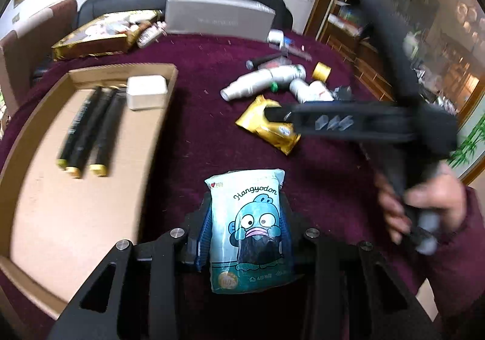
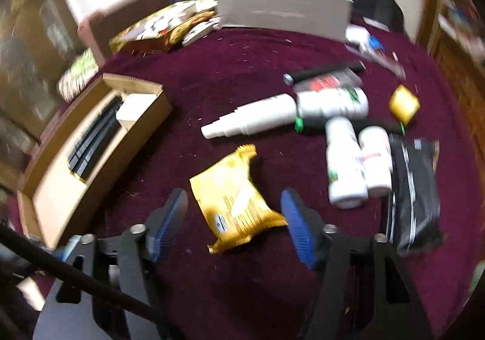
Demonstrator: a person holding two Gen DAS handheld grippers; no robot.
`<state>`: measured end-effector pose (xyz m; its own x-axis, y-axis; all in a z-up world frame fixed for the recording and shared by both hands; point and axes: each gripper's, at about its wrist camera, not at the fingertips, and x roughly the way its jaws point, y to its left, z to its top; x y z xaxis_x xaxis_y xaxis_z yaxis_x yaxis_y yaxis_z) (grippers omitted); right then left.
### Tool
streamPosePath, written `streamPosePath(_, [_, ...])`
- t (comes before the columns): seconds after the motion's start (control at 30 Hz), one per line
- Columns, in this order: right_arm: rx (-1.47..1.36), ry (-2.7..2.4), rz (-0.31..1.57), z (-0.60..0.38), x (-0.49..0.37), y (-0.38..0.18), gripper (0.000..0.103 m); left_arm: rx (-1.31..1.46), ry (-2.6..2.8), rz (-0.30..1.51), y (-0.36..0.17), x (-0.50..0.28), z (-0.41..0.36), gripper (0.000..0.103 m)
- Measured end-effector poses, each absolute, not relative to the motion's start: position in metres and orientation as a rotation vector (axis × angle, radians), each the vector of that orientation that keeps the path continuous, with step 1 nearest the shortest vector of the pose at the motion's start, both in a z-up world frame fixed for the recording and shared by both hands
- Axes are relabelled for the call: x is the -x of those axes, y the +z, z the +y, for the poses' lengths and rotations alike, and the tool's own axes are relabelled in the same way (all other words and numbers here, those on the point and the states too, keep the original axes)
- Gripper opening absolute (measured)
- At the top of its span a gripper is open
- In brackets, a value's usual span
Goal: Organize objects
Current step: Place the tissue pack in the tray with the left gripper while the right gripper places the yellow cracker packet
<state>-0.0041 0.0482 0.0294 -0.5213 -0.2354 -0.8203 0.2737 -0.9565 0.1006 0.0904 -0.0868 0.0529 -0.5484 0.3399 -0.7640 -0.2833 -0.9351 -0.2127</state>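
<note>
Tabletop [image 1: 197,133], maroon cloth: cardboard tray [image 1: 91,206] at left holding three black tubes [image 1: 88,130] and a white box [image 1: 147,92]; white bottles [image 2: 342,158] and black pouch [image 2: 415,194] scattered at right. Left gripper [image 1: 245,227], jaws clenched on a Hangyodon tissue pack [image 1: 245,218], held above the cloth beside the tray. Right gripper [image 2: 235,224], jaws released, straddling a yellow snack packet [image 2: 233,197] lying on the cloth.

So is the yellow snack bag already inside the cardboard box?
No, the yellow snack bag lies on the purple cloth between the open right gripper's fingers, apart from the cardboard box.
</note>
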Motion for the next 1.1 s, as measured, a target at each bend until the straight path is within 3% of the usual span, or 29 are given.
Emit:
streamPosePath(0.17, [-1.388,-2.501,0.244,0.023,0.018,0.010,0.070,1.212,2.517,-0.223,0.069,-0.101,-0.127,0.033])
streamPosePath(0.2, [-1.418,-2.501,0.257,0.021,0.020,0.004,0.066,1.200,2.539,-0.234,0.072,-0.103,-0.135,0.033])
streamPosePath(0.23, [-1.449,-2.518,0.270,0.020,0.021,-0.001,0.049,1.192,2.549,-0.242,0.074,-0.105,-0.141,0.033])
streamPosePath(0.27, [-1.458,-2.517,0.246,0.022,0.020,-0.003,0.043,1.183,2.561,-0.252,0.076,-0.107,-0.149,0.033])
streamPosePath(0.5, [-1.463,-2.568,0.117,0.037,0.001,0.017,0.042,1.131,2.638,-0.303,0.082,-0.118,-0.192,0.033])
streamPosePath(0.87, [-1.267,-2.410,-0.203,-0.014,0.010,0.135,0.043,1.079,2.771,-0.233,0.130,-0.075,-0.259,0.033])
streamPosePath(1.1, [-1.370,-2.261,-0.287,-0.088,0.043,0.105,0.043,1.259,2.772,-0.190,0.098,0.012,-0.276,0.033])
